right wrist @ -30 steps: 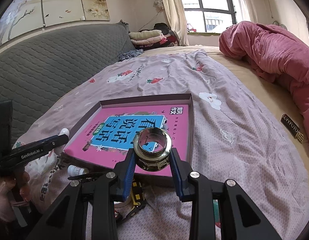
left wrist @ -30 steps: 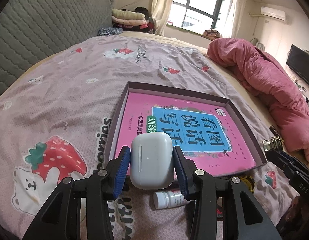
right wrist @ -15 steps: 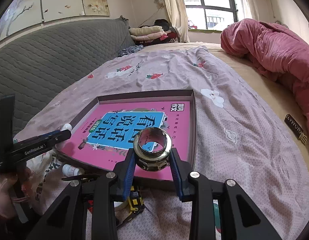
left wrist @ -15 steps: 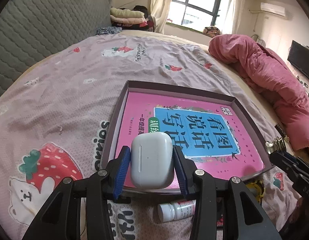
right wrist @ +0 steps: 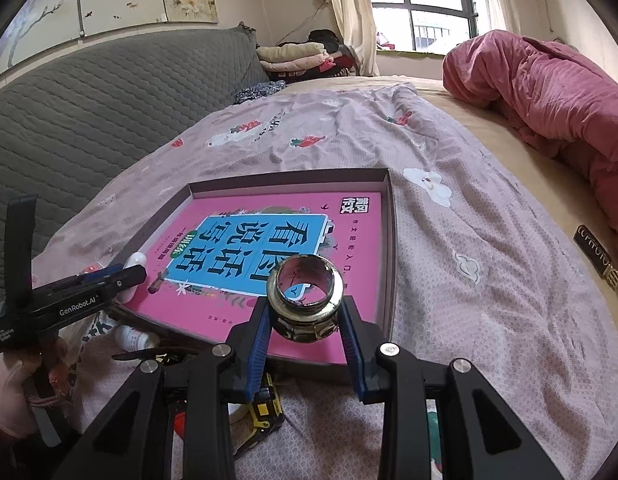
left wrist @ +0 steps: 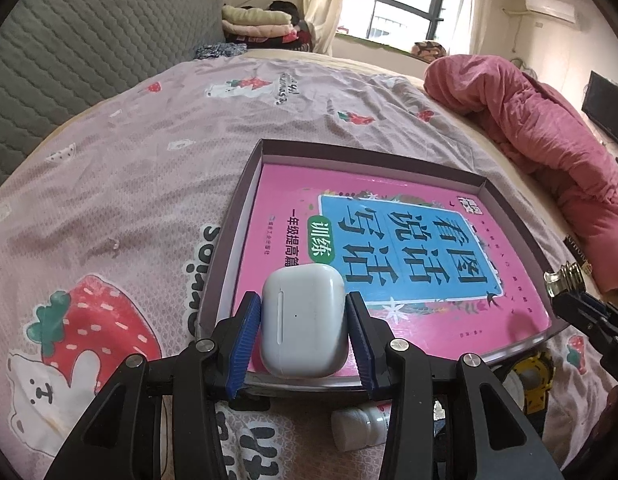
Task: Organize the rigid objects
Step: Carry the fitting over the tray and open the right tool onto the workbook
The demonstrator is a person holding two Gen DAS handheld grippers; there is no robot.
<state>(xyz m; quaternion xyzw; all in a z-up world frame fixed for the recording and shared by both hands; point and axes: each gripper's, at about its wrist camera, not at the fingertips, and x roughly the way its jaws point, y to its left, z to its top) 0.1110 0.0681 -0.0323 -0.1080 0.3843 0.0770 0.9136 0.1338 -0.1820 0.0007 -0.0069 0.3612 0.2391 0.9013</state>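
Left claw [left wrist: 304, 334] pinches a white earbud case [left wrist: 303, 322] between its blue pads [left wrist: 241, 344], one pad on each side. It holds the case over the near edge of a flat box lid [left wrist: 245, 184]. Inside the lid lies a pink book [left wrist: 389, 248] with a blue patch and big dark letters. Right claw [right wrist: 304, 322] pinches a shiny metal ring [right wrist: 305, 300] the same way, also over the near side of the book. From the right camera you can see the left claw off to the left, with the white case peeking out. A small white bottle [left wrist: 359, 428] lies on the purple strawberry bedsheet [left wrist: 109, 184] just in front of the lid. A yellow tape measure [right wrist: 265, 408] lies near it. A red blanket [right wrist: 549, 92] is piled far off at the right.
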